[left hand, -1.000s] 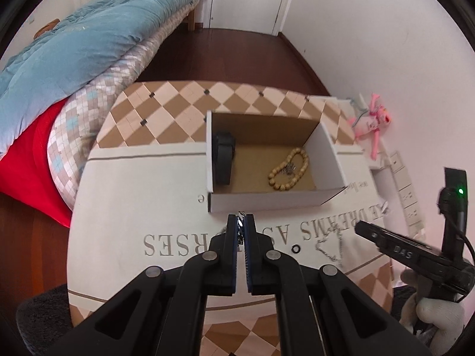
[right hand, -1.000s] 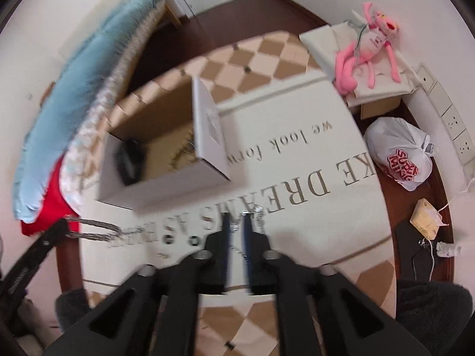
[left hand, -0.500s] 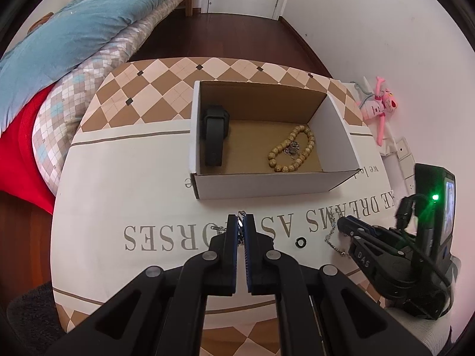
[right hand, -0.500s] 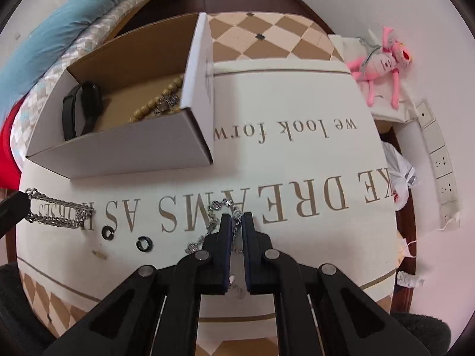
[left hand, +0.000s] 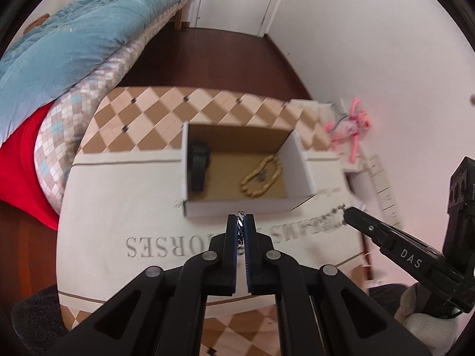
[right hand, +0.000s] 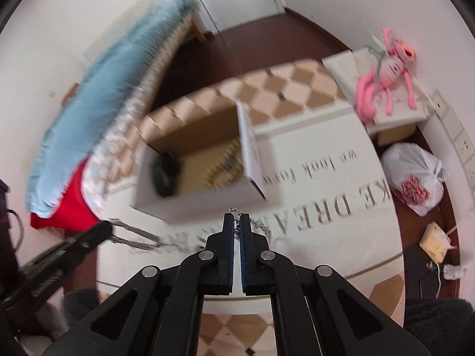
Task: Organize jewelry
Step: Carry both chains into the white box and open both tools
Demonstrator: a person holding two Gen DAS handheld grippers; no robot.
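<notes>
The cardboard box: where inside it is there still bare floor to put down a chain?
In the cardboard box, the bare brown floor lies in the middle strip between the black watch at the left wall and the bead bracelet, and also behind the bracelet toward the back wall. The right front part is crowded by the bracelet.

Both tools are matte black plastic. The left gripper (left hand: 241, 222) has two flat parallel fingers (left hand: 231, 231) lined inside with blue pads, branching back into wide linkage arms with triangular cut-outs and four round silver screws across the joints. The right gripper (right hand: 236, 221) is built the same way. At the right edge of the left view, its body carries white "DAS" lettering, a boxy black housing, and a pale knit glove (left hand: 427, 330) below.
</notes>
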